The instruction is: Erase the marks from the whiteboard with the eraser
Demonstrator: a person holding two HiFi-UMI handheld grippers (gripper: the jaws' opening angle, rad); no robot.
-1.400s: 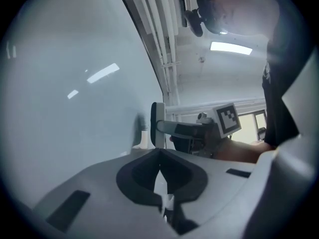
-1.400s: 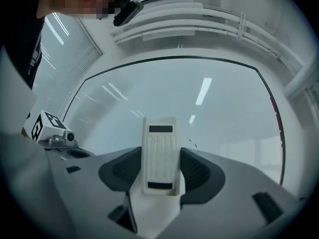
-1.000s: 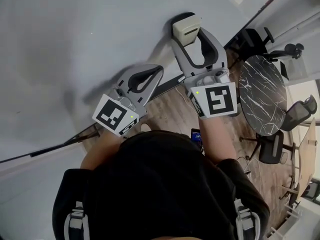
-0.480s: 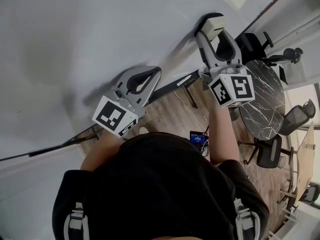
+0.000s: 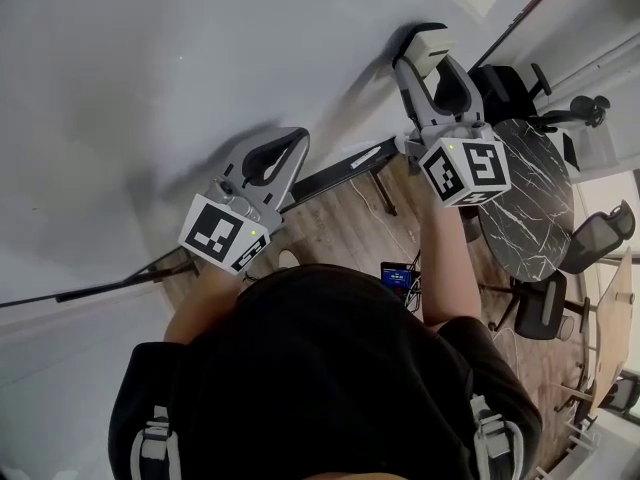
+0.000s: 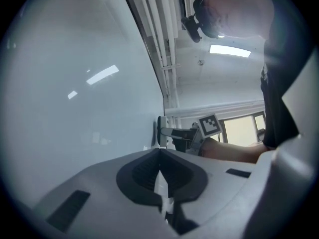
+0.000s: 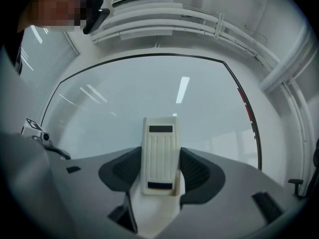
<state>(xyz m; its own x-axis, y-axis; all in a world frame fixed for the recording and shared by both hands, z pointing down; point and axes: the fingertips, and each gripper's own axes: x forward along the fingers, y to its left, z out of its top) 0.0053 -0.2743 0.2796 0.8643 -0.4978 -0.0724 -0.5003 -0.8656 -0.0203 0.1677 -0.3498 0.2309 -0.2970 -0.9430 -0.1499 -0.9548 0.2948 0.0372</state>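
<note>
First, head view: right gripper (image 5: 432,64) clamps a cream ribbed plastic eraser (image 5: 430,40) at the glossy white whiteboard (image 5: 150,58); contact face hidden. Left gripper (image 5: 290,140) near board, jaws unclear. Left gripper view: jaws pressed together, empty. Right gripper view: eraser pinched between both jaws; red streaks (image 7: 244,103) at board's right edge too blurry to identify.

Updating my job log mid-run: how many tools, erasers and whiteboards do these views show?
tools: 2 (left tool, right tool)
eraser: 1
whiteboard: 1
total: 4
</note>
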